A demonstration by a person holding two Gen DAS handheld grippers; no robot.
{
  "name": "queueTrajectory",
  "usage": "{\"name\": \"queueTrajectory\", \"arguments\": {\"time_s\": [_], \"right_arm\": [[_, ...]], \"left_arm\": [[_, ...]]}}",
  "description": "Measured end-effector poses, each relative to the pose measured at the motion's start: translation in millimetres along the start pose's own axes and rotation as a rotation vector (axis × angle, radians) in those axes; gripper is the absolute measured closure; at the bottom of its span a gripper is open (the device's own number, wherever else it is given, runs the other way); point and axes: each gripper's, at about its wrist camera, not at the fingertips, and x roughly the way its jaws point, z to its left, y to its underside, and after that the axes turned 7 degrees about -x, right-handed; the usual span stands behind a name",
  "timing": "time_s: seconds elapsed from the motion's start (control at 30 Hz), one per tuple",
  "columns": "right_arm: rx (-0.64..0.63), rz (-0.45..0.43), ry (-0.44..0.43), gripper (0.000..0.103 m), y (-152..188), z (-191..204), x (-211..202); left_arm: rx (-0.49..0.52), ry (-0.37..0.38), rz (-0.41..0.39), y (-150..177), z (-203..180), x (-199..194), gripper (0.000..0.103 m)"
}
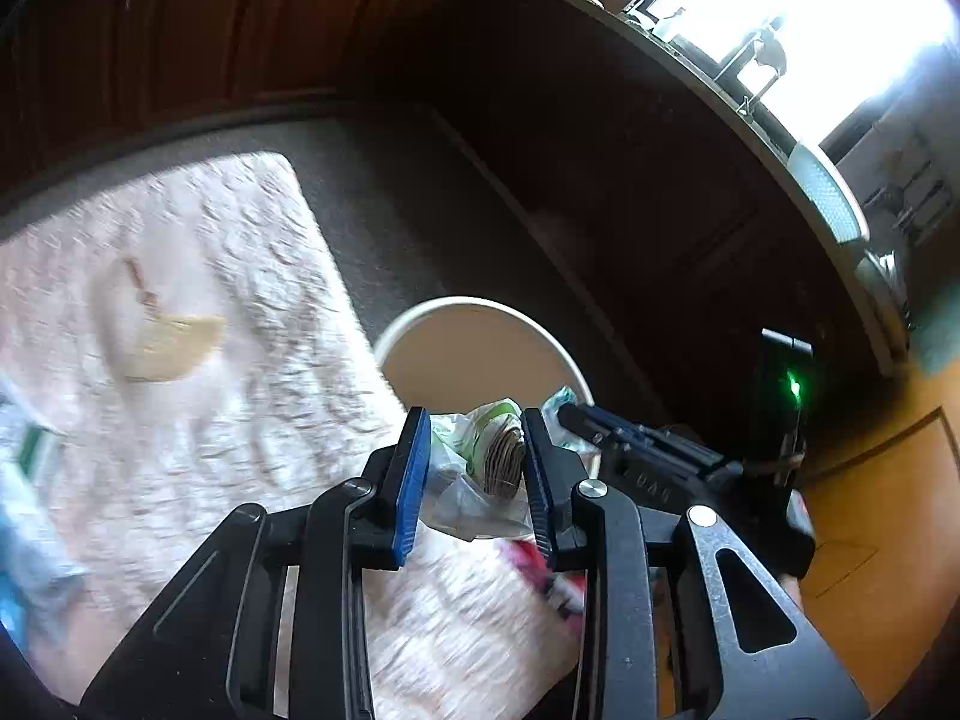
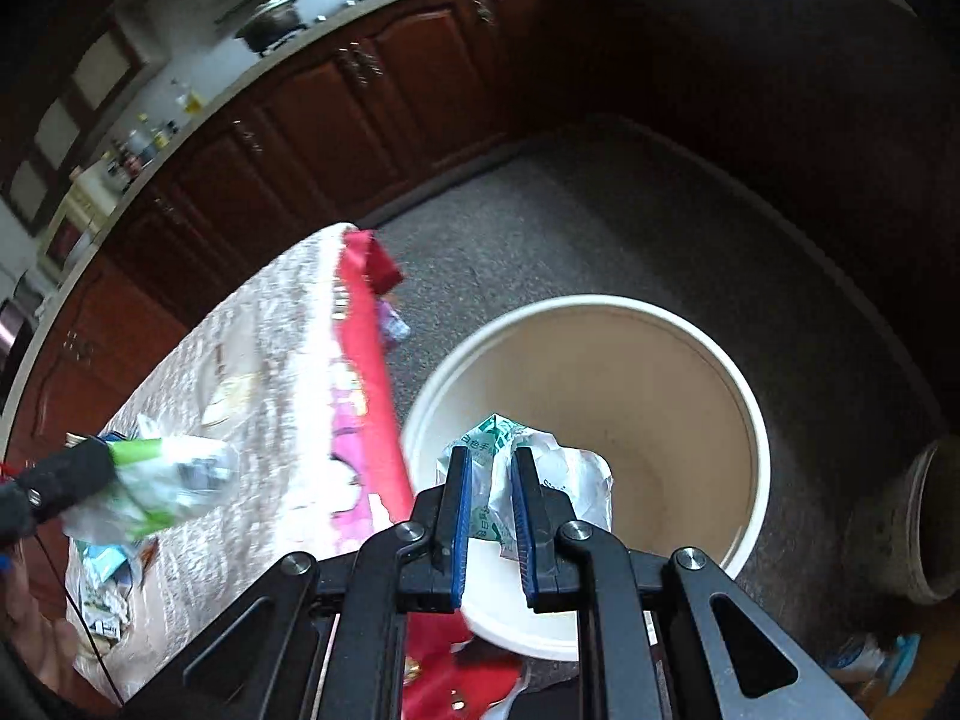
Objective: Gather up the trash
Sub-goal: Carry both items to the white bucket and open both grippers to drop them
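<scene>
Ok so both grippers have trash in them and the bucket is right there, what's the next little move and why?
Probably open the right gripper first: it is shut on a crumpled plastic wrapper already over the white bucket, so the wrapper should fall in. The left gripper, holding its own bundle of trash, looks nearer the rim.

green Chinese characters "白色手" on the white-and-green plastic wrapper above the white bucket, further green print lower on the same wrapper too small to read, embossed letters on the black gripper body beside the bucket illegible
</scene>
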Motion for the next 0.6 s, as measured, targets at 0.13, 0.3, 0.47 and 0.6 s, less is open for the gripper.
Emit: {"name": "queueTrajectory", "arguments": {"time_s": [0.13, 0.3, 0.47, 0.6], "right_arm": [[0.030, 0.015, 0.043, 0.052, 6, -12, 3], [0.045, 0.002, 0.050, 0.051, 12, -18, -1], [0.058, -0.002, 0.045, 0.051, 14, -20, -4], [0.041, -0.005, 0.050, 0.051, 15, -12, -4]], "left_arm": [[-0.016, 0.028, 0.018, 0, -2, 21, 0.045], [-0.001, 0.001, 0.026, 5, -3, 26, 0.044], [0.034, -0.041, -0.017, 12, -3, 10, 0.044], [0.061, -0.093, -0.055, 17, -1, 4, 0.044]]}}
